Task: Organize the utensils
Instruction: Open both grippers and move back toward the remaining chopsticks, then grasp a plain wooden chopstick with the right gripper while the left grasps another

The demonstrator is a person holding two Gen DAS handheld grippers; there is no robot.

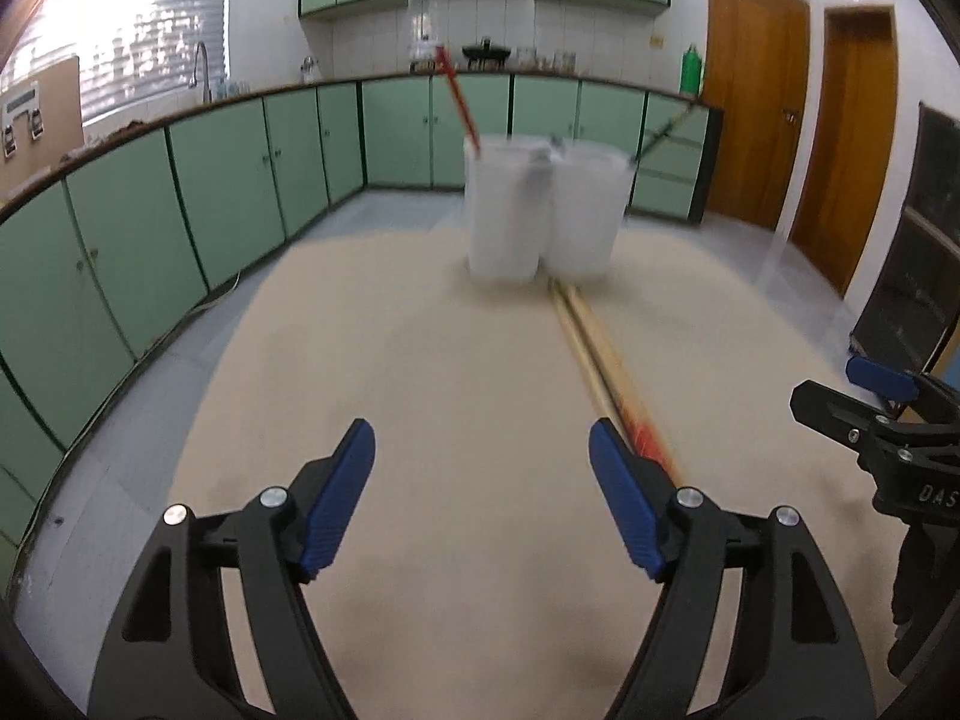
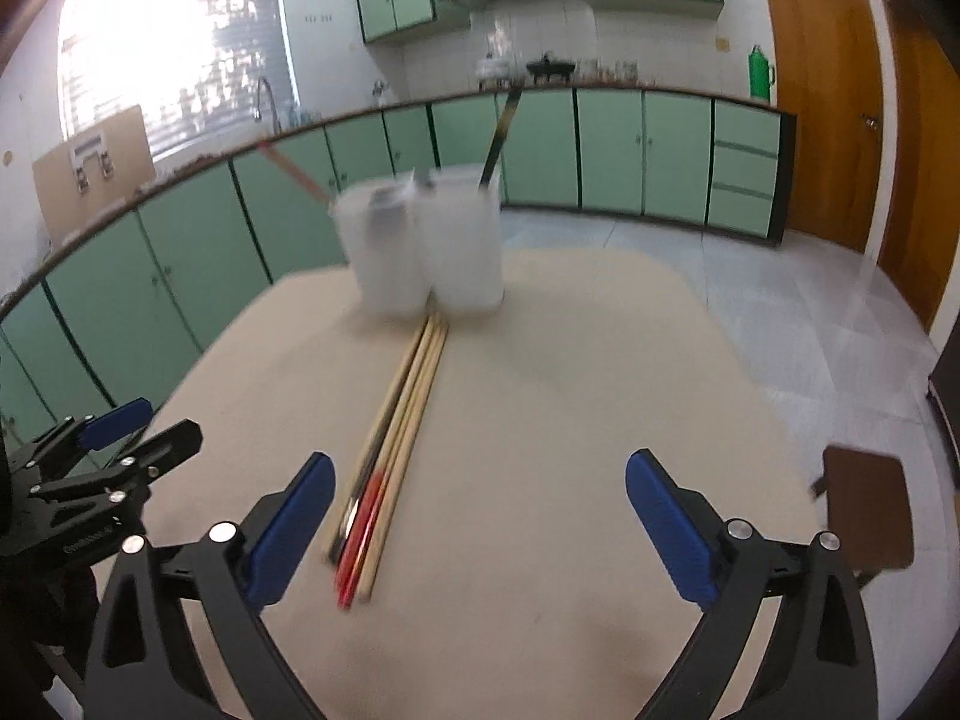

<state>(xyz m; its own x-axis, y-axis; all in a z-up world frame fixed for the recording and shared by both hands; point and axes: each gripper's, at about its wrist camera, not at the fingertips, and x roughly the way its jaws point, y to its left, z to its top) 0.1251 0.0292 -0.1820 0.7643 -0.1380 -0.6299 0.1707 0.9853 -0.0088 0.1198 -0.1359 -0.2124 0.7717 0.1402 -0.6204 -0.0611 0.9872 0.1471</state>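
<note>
L tongs (image 1: 482, 495) sit low over the beige table (image 1: 390, 360), blue pads wide apart, nothing between them. My guess: spread like that bc they're ready for a pickup, not mid-carry.

Moving right: two white tubs (image 1: 543, 210) stand touching side by side at the far end of the table. The left tub holds a red stick (image 1: 459, 96) leaning up-left; the right one holds a dark utensil (image 2: 498, 138) leaning the other way. Looks like sorting by type, one kind per tub, w/ one piece already in each.

Next, the loose bundle of chopsticks (image 2: 399, 432) lies flat on the table, far tips just beside the tubs' bases, near ends toward the cameras. Mostly wood-coloured, w/ red ones and a darker piece at the near end; blur hides the exact count.

Bundle vs tongs: it runs just outside the L tongs' right pad, not inside the gap. For the R tongs (image 2: 480, 531), also wide apart and empty, the near ends lie inside the gap, close to the left pad. R seems better placed to grab.
</note>
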